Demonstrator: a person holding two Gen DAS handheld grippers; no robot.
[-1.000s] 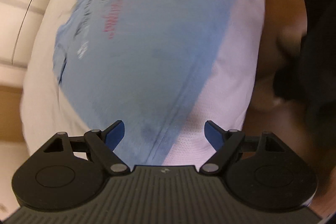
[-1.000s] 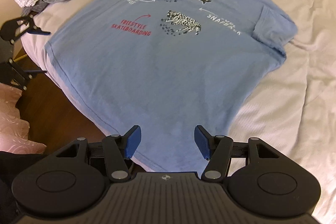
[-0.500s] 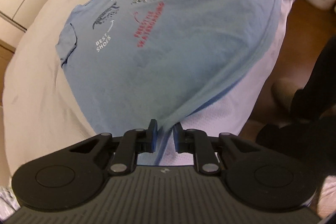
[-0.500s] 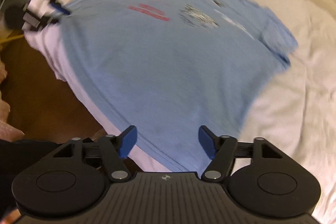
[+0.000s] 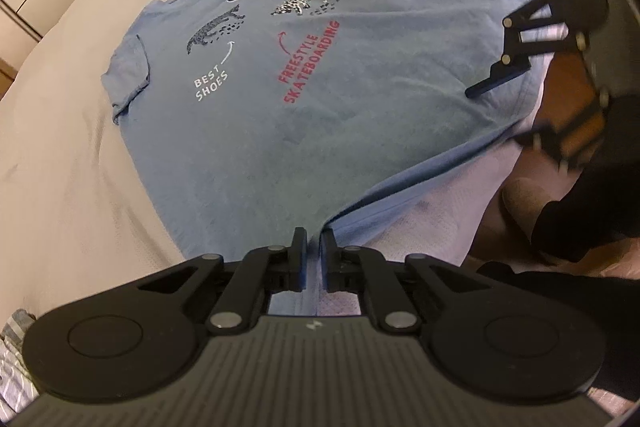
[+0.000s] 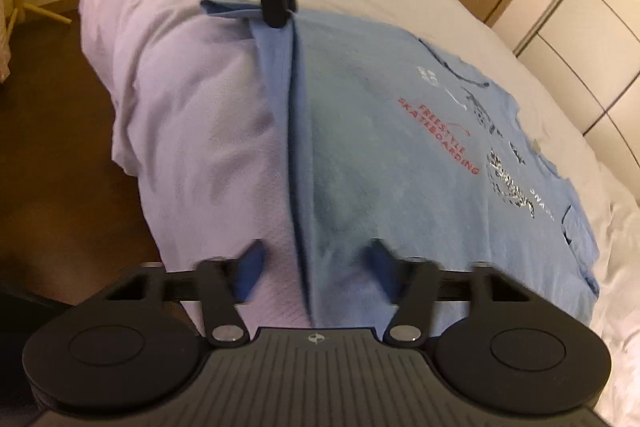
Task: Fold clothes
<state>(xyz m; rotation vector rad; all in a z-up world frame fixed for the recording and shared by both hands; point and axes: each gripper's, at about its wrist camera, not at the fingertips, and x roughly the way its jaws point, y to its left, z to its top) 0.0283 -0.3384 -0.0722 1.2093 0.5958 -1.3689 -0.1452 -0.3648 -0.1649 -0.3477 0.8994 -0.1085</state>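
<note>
A light blue T-shirt (image 5: pixel 320 99) with "FREESTYLE SKATEBOARDING" print lies face up on a white bed (image 5: pixel 60 167), its hem at the mattress edge. My left gripper (image 5: pixel 314 255) is shut on the hem at one bottom corner and raises a small ridge of cloth; the right wrist view shows this left gripper (image 6: pixel 278 15) pinching that corner. My right gripper (image 6: pixel 316 261) straddles the hem further along. Its jaws are closing, with the hem fold of the T-shirt (image 6: pixel 400 167) between the pads but not pressed. The left wrist view has the right gripper (image 5: pixel 516 111) at the shirt's far hem corner.
A crumpled striped garment (image 5: pixel 12 347) lies at the bed's corner by my left gripper. Brown wooden floor (image 6: pixel 60 115) runs below the mattress edge. A person's dark-clad leg (image 5: pixel 592 211) stands beside the bed. Wardrobe doors (image 6: pixel 580 27) line the far wall.
My left gripper went from open to shut on the shirt's hem and rose a little. My right gripper swung down to the hem at the mattress edge, and its jaws have narrowed.
</note>
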